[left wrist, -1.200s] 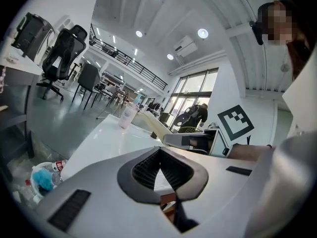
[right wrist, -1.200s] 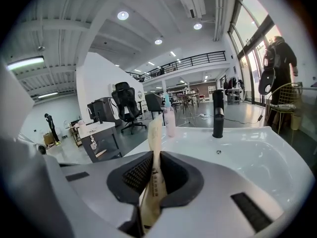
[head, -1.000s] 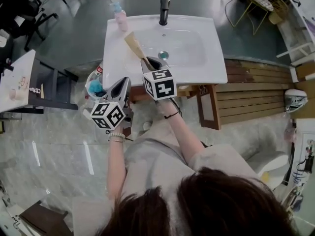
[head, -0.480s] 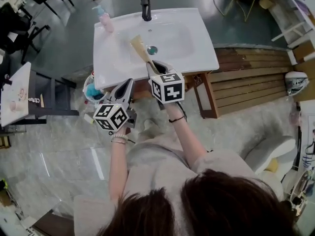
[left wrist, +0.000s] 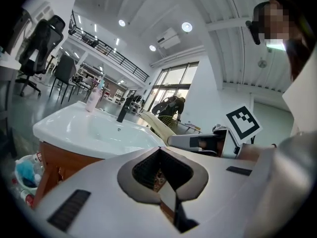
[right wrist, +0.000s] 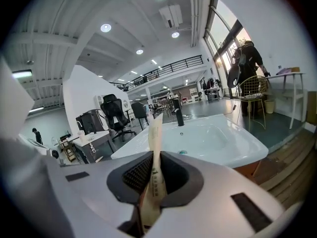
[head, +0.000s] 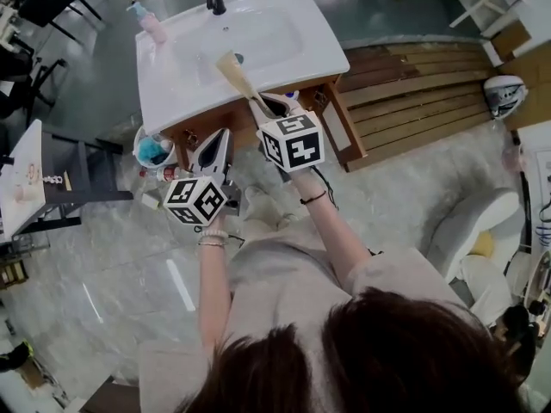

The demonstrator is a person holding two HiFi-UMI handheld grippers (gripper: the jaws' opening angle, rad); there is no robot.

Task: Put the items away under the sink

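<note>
Beige packet (head: 234, 74), flat, tapered, perhaps paper, in right tool (head: 269, 110).

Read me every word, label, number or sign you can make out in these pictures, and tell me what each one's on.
No text here can be read.
Beige packet clamped in the right gripper: small dark print, too blurred to read.
Marker cubes: black-and-white square patterns only, no letters or digits.
Pink bottle on the sink's back corner: too small to show any label.
</note>
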